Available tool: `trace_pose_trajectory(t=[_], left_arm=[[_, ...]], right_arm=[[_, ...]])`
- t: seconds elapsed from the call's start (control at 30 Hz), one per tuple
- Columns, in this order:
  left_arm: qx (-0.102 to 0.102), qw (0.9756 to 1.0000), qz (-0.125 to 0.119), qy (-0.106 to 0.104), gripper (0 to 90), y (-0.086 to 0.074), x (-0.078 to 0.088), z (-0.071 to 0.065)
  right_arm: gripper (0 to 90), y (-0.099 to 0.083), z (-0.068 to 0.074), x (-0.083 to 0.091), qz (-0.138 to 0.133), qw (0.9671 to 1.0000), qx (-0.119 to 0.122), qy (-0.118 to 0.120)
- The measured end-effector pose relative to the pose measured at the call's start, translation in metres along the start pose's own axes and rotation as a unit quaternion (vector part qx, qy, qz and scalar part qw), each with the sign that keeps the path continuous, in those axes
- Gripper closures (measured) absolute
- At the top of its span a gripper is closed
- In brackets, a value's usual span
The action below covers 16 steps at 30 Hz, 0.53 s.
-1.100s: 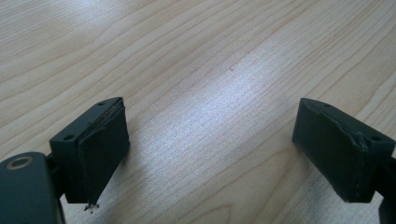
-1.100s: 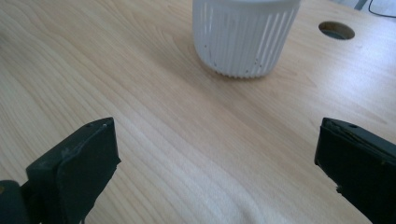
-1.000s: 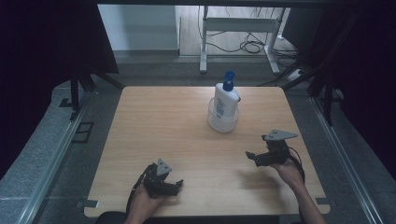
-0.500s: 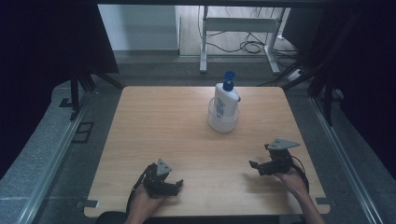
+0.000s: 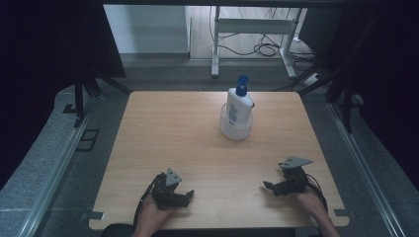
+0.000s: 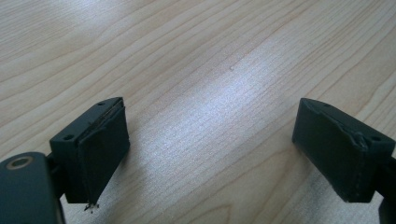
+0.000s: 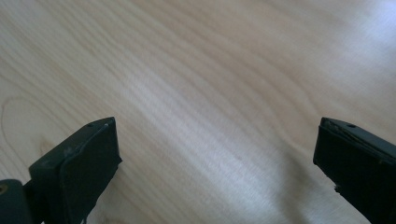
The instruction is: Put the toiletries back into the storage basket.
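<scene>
A: Left gripper [image 6: 212, 154] first; jaws spread wide, nothing between them but bare table [image 6: 224, 60]; released, gripping nothing.

B: Same for the right gripper [image 7: 217, 163]; jaws far apart, only wood grain in the gap; also released. In the high view both sit low at the near edge, left gripper [image 5: 185, 196] and right gripper [image 5: 269, 186], tips turned inward toward each other, well apart.

A: Anything blocking them?

B: No; open tabletop ahead of both sets of tips. The nearest thing is one white bottle [image 5: 238, 111] with a blue pump top, far ahead of the tips, nearer the right gripper's side; upright, standing in one clear round container [image 5: 236, 129].

A: Count: two grippers, two hands, one bottle, one container, one table. Left hand [image 5: 154, 217] and right hand [image 5: 307, 203] both cut off by the bottom edge.

B: Beyond the table: one white metal frame [image 5: 254, 27] and loose cables [image 5: 264, 48] on the floor; dark curtains either side, too dark to read detail.

A: Hard to make out: bottle label unreadable; can't tell if the container holds anything else; the gripper views are too close to show the bottle.
</scene>
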<state>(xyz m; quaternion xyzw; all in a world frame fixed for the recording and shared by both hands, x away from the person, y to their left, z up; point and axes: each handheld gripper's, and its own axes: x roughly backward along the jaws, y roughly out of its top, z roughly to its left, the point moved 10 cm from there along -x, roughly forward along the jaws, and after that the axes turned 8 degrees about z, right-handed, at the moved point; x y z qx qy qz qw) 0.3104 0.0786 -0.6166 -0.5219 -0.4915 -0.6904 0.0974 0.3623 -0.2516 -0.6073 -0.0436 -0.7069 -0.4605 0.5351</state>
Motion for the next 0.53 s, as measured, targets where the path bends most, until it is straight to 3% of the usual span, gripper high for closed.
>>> trace_pose_trajectory(t=[0.53], left_arm=[[0.000,1.0000,0.000,0.000,10.1,0.0000,0.0000,-0.0006]], right_arm=[[0.0,-0.0062,0.0034,-0.0045,0.006,1.0000,-0.002,-0.001]])
